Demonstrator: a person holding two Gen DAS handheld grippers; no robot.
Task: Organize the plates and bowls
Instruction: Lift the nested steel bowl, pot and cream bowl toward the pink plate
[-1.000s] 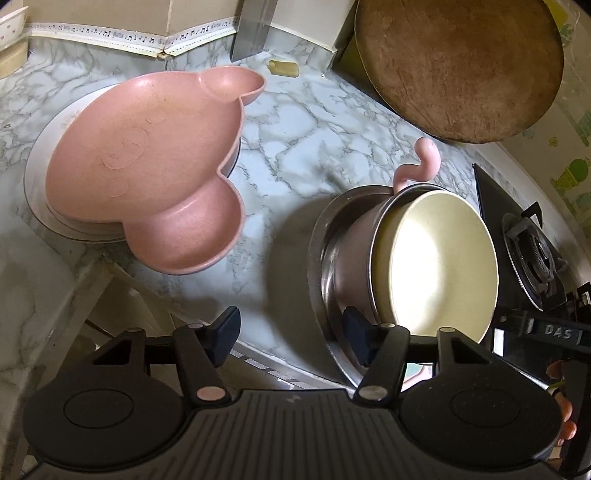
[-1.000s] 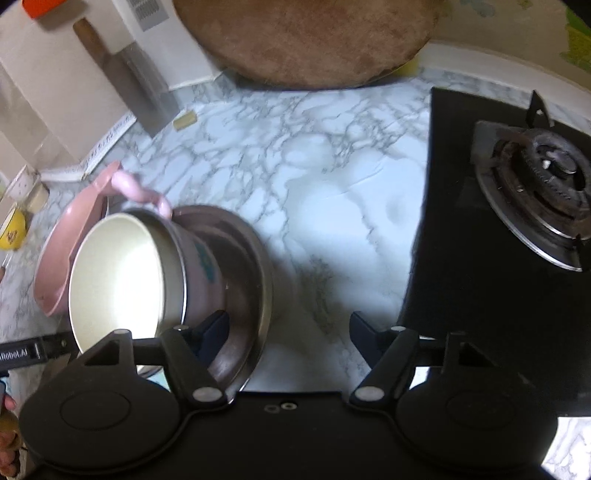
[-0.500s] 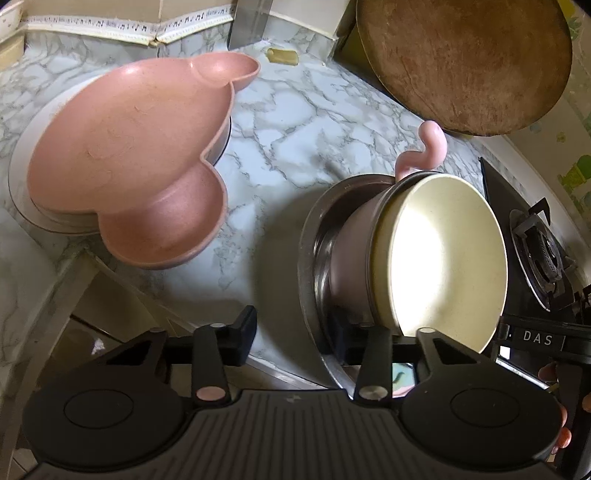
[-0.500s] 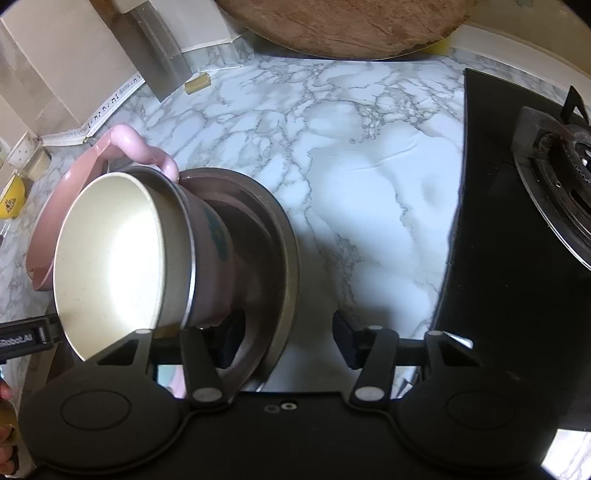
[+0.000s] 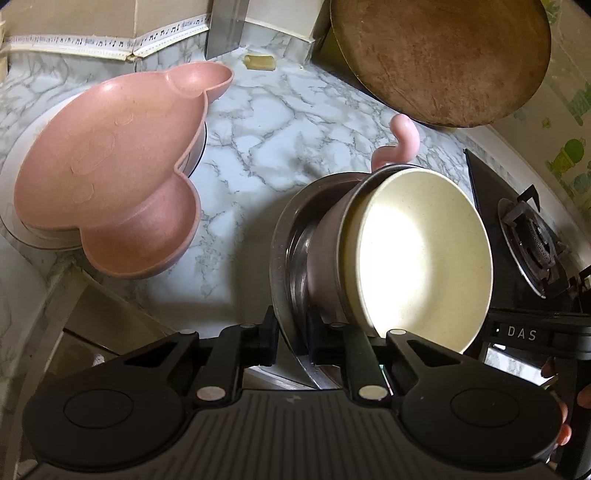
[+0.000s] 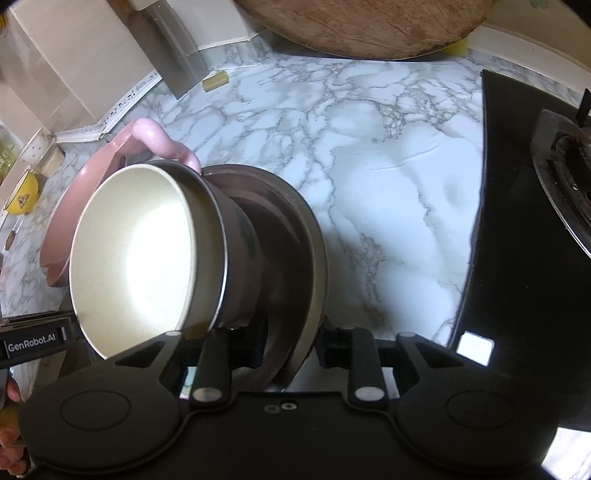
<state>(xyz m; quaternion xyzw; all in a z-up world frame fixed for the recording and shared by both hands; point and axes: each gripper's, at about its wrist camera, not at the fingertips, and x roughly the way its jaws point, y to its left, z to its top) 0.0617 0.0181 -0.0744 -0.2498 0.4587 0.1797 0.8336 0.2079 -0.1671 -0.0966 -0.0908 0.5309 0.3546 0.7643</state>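
Note:
A steel dish (image 5: 284, 240) sits on the marble counter. In it stands a pink cup (image 5: 325, 243) with a curly handle (image 5: 399, 140), and a cream bowl (image 5: 424, 258) is nested in the cup. My left gripper (image 5: 291, 341) is closing, its pads pressing on the dish's near rim. My right gripper (image 6: 295, 349) is closing too and clamps the same steel dish (image 6: 314, 240) on its other side, beside the cream bowl (image 6: 136, 251). A pink animal-shaped divided plate (image 5: 110, 177) lies on a white plate (image 5: 14, 158) at the left.
A round wooden board (image 5: 443, 55) leans against the back wall. The black gas hob (image 6: 535, 221) lies to the right. A cleaver blade (image 5: 225, 26) stands at the back, and a yellow bowl (image 6: 22, 195) is at the far left. The counter edge runs just below the dish.
Both grippers' jaws have drawn in from wide apart onto the steel dish's rim. The dish with its cup and bowl now looms a little larger in both views.

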